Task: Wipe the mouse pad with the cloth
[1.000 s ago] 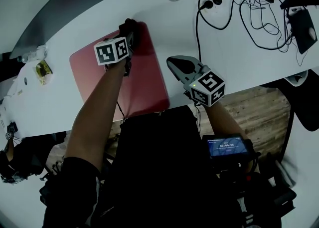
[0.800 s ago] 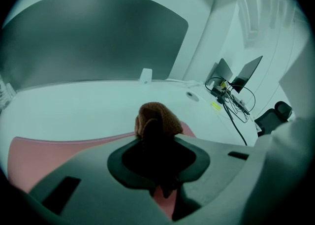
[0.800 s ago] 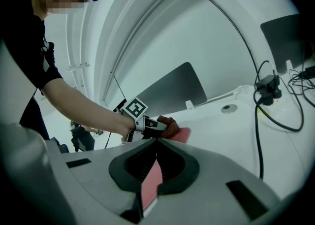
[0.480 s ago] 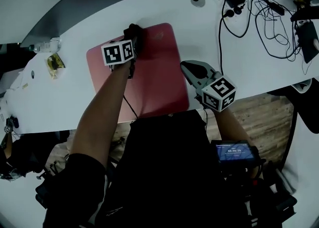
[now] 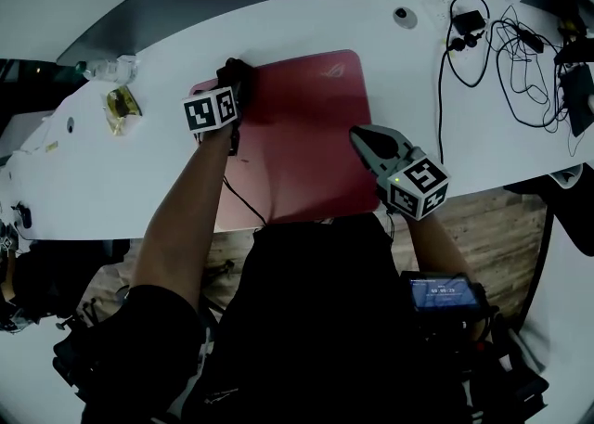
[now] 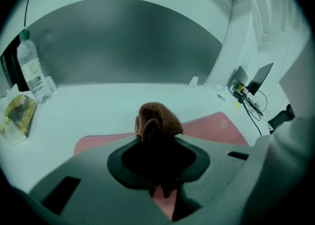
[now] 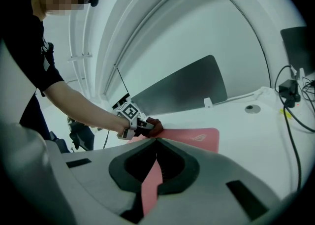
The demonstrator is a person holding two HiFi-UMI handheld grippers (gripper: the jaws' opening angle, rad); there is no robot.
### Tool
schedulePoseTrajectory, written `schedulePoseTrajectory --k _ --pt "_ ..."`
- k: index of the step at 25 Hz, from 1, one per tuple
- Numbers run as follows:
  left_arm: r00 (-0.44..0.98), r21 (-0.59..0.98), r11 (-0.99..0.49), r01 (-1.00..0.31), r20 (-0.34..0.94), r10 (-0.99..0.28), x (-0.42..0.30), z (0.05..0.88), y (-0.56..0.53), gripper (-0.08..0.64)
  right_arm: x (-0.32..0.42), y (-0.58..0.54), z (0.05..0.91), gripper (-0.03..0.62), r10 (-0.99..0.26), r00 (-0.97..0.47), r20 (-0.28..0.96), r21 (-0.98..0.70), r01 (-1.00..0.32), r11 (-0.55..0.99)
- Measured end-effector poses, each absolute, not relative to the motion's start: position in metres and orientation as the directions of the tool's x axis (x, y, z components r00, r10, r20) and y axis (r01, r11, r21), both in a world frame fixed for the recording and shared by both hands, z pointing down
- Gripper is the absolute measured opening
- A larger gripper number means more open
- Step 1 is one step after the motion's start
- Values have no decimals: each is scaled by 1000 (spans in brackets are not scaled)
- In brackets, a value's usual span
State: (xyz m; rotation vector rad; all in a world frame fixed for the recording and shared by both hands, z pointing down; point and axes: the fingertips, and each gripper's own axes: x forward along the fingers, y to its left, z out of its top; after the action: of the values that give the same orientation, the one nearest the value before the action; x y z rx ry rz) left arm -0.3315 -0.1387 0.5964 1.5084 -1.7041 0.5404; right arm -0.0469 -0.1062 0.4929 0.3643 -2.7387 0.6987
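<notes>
A white surface (image 5: 139, 181) carries the red mouse pad (image 5: 306, 134). The right tongs (image 5: 368, 140), tips closed together and empty, sit at its right edge. The left tongs (image 5: 236, 79) clamp the brown cloth (image 6: 156, 119) on the pad's far left corner.

Pink-red mouse pad (image 5: 311, 148) on white table (image 5: 121, 190), brown cloth (image 6: 156, 119), grey left gripper (image 6: 157, 143) and right gripper (image 7: 156, 143) with black-and-white square-patterned cubes (image 5: 210, 109), black cables (image 5: 520, 70) far right, clear green-capped bottle (image 6: 30, 66).
</notes>
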Motion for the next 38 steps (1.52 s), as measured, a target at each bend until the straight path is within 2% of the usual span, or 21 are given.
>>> schedulePoseTrajectory --k 10,14,26,38 --pt "-104 99 286 -953 781 -616 -435 594 -74 87 -84 -69 489 25 -172 -917 361 -395 -317 862" --pt "-89 154 311 -938 759 -645 -451 587 -55 86 -94 -58 489 25 -193 -911 363 -379 -334 863" --pt "162 297 3 -955 529 -833 -371 502 -31 84 -122 -28 460 25 -260 -918 298 -298 -348 889" --pt "282 357 -154 -921 341 -897 -307 442 40 86 -118 5 436 25 -281 -928 246 -245 -340 908"
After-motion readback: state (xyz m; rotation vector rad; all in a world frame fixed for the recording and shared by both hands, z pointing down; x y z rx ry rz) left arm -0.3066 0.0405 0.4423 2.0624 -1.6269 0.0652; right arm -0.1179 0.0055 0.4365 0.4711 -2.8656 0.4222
